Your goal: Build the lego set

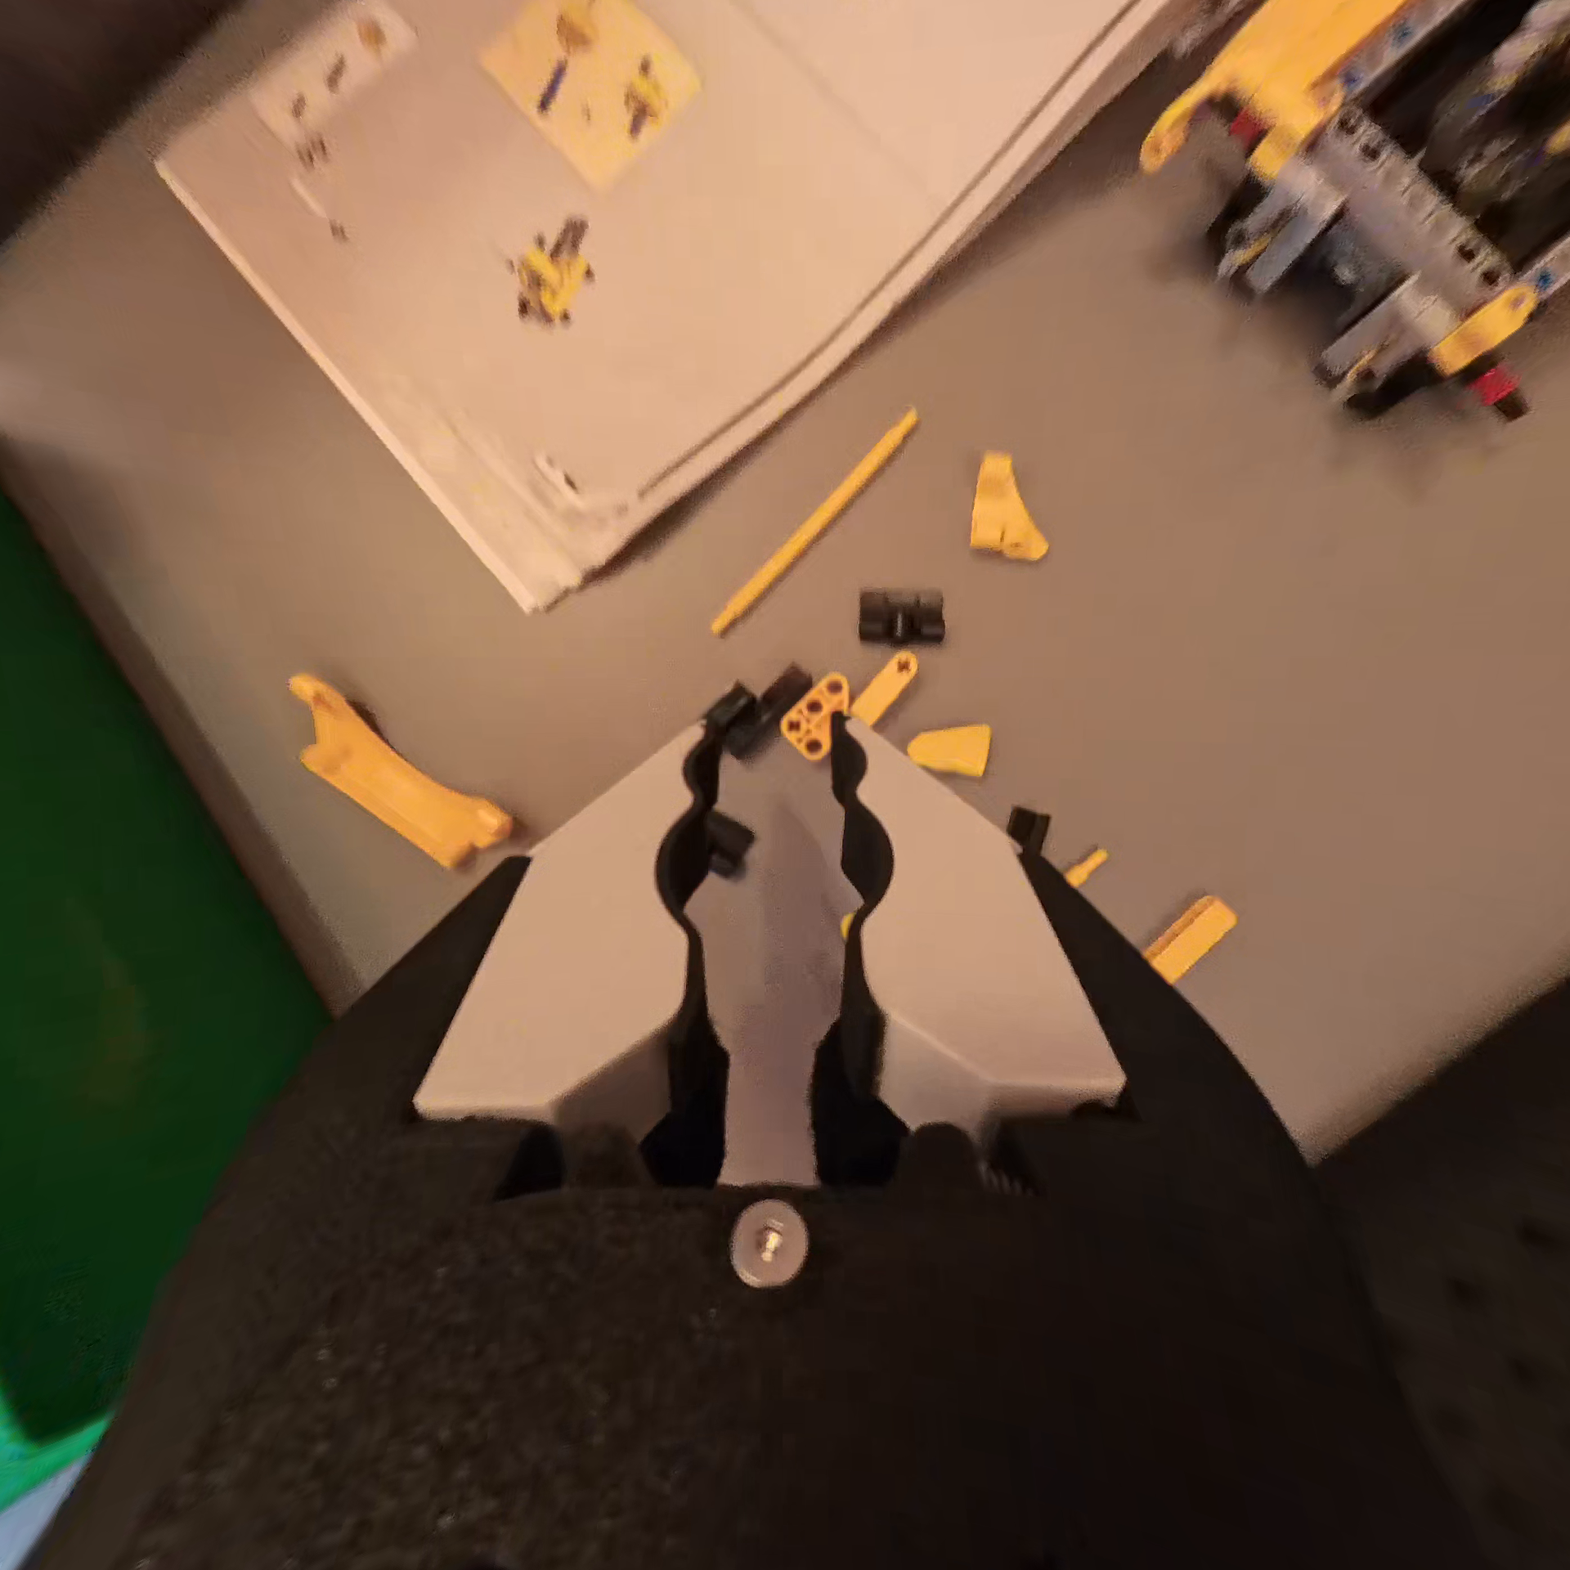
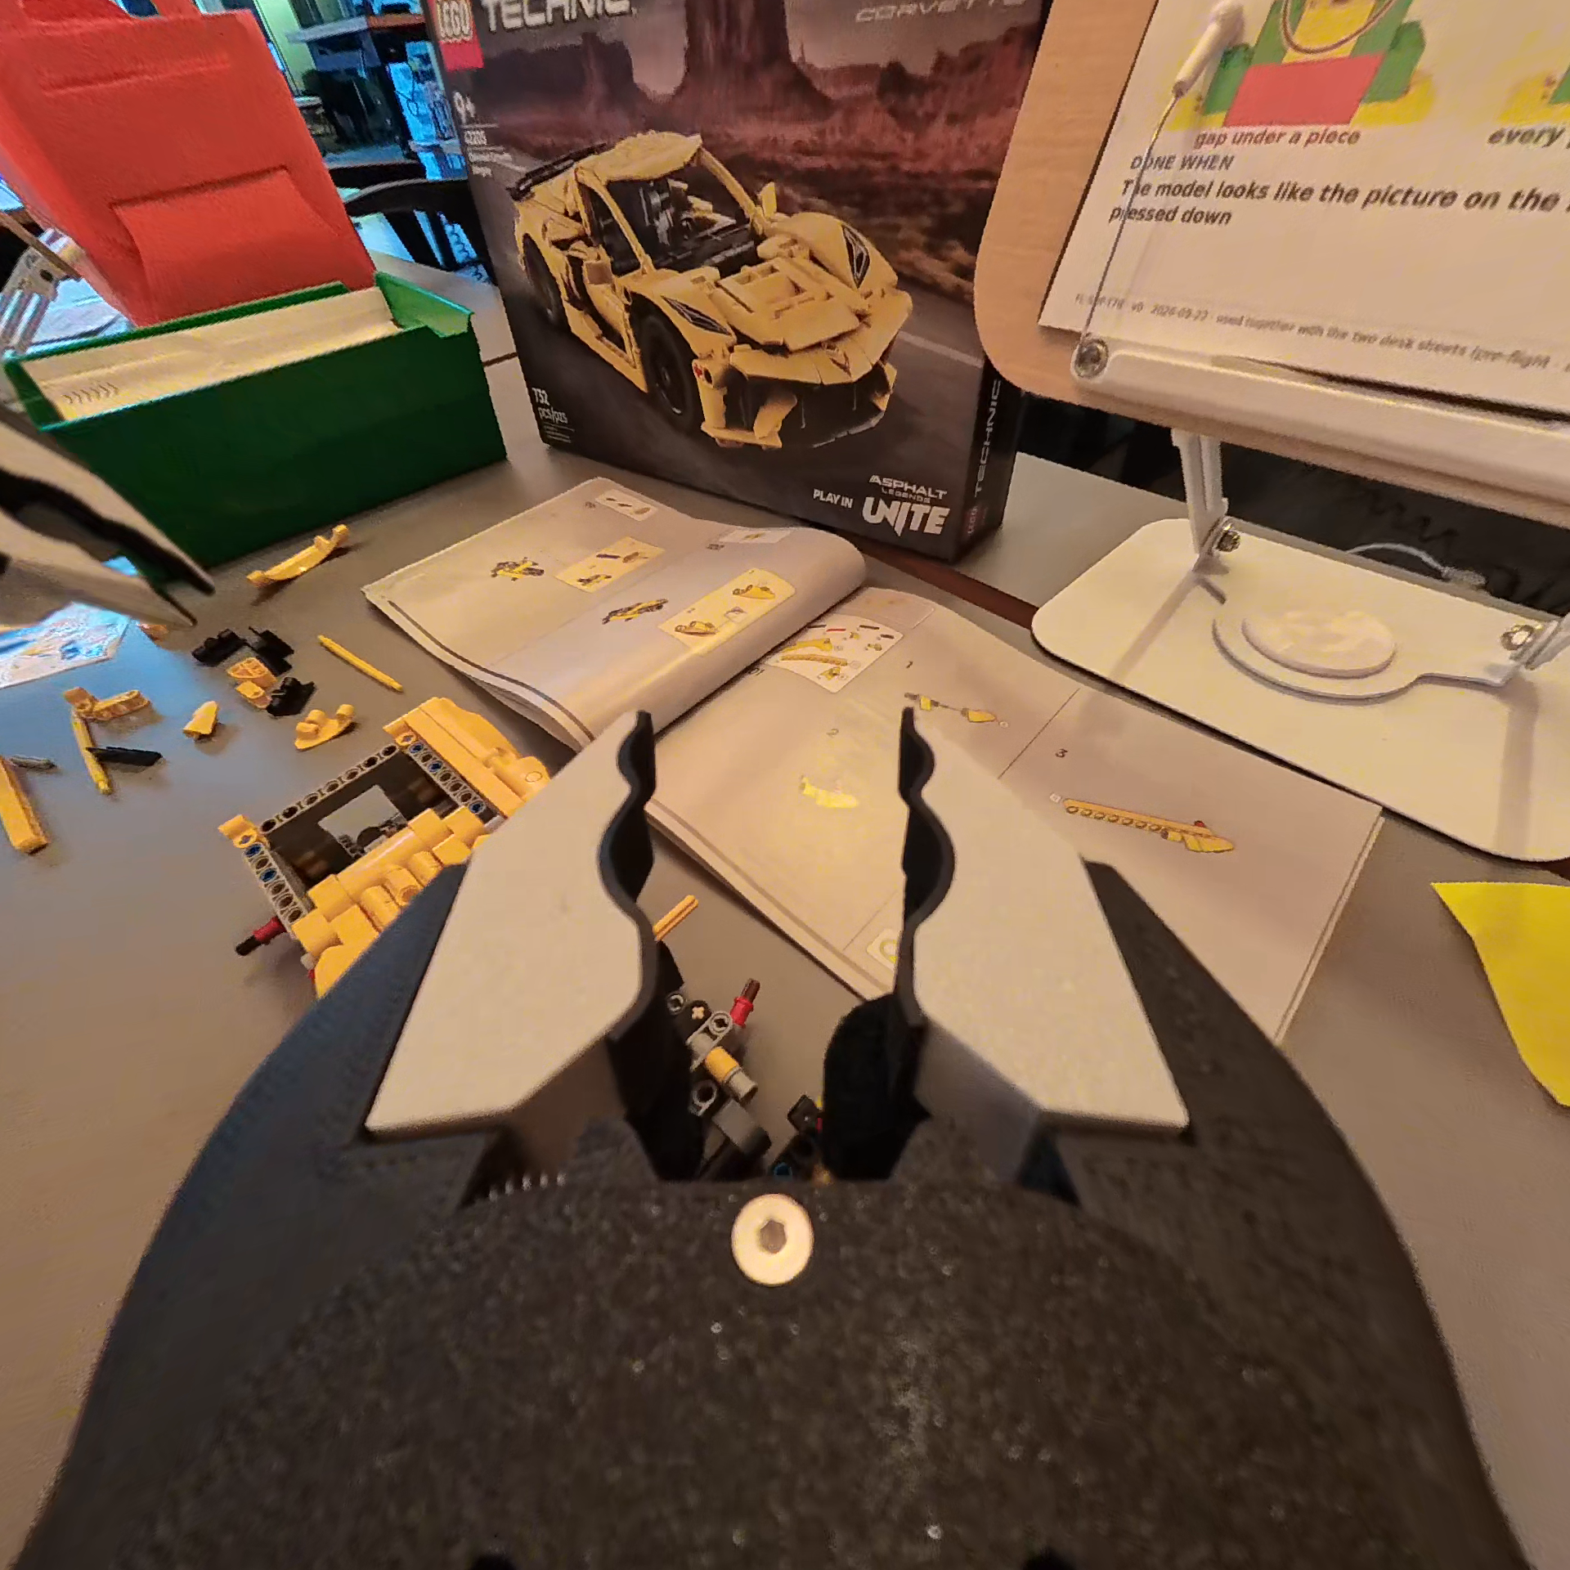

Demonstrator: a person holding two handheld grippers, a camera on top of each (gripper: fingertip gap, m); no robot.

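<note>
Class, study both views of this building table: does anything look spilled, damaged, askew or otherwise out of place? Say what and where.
Nothing looks damaged or spilled. Loose yellow and black pieces lie scattered on the grey table beside the open instruction booklet, as expected mid-build. The partly built model sits flat, and both hand-held grippers are open and empty.

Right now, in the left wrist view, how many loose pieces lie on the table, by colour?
Yellow pieces: 8
Black pieces: 5, though the blurred cluster at the left gripper tips makes this count uncertain
Total: 13
</note>
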